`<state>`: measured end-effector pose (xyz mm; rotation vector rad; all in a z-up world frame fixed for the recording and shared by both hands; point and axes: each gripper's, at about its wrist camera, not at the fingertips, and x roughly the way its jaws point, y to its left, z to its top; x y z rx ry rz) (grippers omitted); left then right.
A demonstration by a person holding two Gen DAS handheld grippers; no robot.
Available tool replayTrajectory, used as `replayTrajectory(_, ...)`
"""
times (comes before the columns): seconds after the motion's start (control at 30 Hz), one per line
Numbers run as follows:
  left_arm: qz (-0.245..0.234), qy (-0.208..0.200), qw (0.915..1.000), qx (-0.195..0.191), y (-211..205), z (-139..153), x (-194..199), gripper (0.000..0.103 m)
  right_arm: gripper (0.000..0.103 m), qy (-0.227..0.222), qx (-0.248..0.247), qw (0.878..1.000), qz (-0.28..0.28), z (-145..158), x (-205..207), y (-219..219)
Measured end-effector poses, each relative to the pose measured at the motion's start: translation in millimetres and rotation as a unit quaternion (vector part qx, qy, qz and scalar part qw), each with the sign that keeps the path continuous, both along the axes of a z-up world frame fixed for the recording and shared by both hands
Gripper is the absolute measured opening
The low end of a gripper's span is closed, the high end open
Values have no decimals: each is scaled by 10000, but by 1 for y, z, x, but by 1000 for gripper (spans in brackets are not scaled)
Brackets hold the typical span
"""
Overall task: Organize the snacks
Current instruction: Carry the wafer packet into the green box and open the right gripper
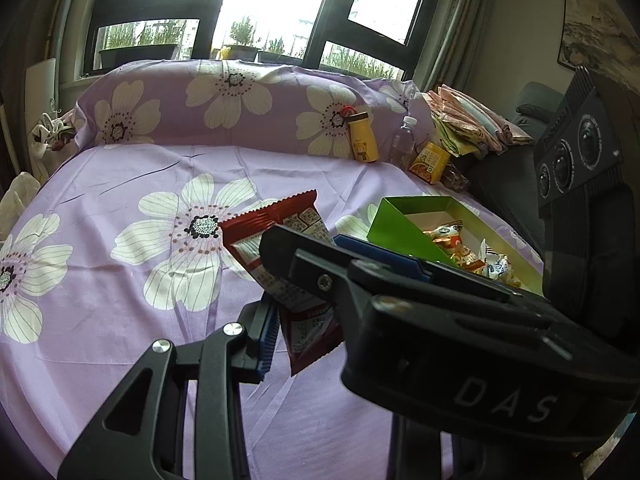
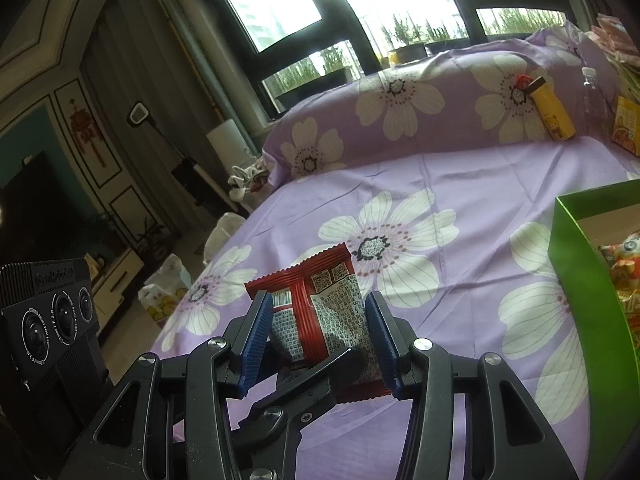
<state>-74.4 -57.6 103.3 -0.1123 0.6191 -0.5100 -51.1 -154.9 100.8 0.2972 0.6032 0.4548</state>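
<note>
A red snack packet (image 2: pixel 316 308) with white printed panels hangs above the purple flowered bedsheet (image 2: pixel 460 168). My right gripper (image 2: pixel 320 300) is shut on it, a blue pad pressed to each side. In the left wrist view the same packet (image 1: pixel 276 232) sticks up past the right gripper (image 1: pixel 316 246), which crosses in front. My left gripper (image 1: pixel 304 320) is shut on the packet's lower end. Only one of its fingers (image 1: pixel 266 340) shows; the other is hidden behind the right gripper. An open green box (image 1: pixel 394 226) with several wrapped snacks (image 1: pixel 472 252) lies just right of both grippers.
Along the flowered pillow (image 1: pixel 224 100) at the back stand a yellow bear bottle (image 1: pixel 362 138), a clear water bottle (image 1: pixel 402 142) and a yellow carton (image 1: pixel 430 162). Folded cloths (image 1: pixel 472 120) are piled at back right. The bed's left edge drops to bags on the floor (image 2: pixel 168 292).
</note>
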Motion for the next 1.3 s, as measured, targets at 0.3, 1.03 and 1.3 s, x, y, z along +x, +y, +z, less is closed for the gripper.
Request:
replayTrajectory(0.3,-208,-118,9997,52,-26,19,-2,32,51,-145,97,9998,-139,18,-7,-26)
replayTrajectory(1.03,-1586,135,9872,-105,-164,40,11,33,51,-7,307,9894,-1419,42,-27,-157)
replayTrajectory(1.3,-2073,542,9767,-140,-209,27,21,32,51,321,399,9790,-1974,31,-27,-199)
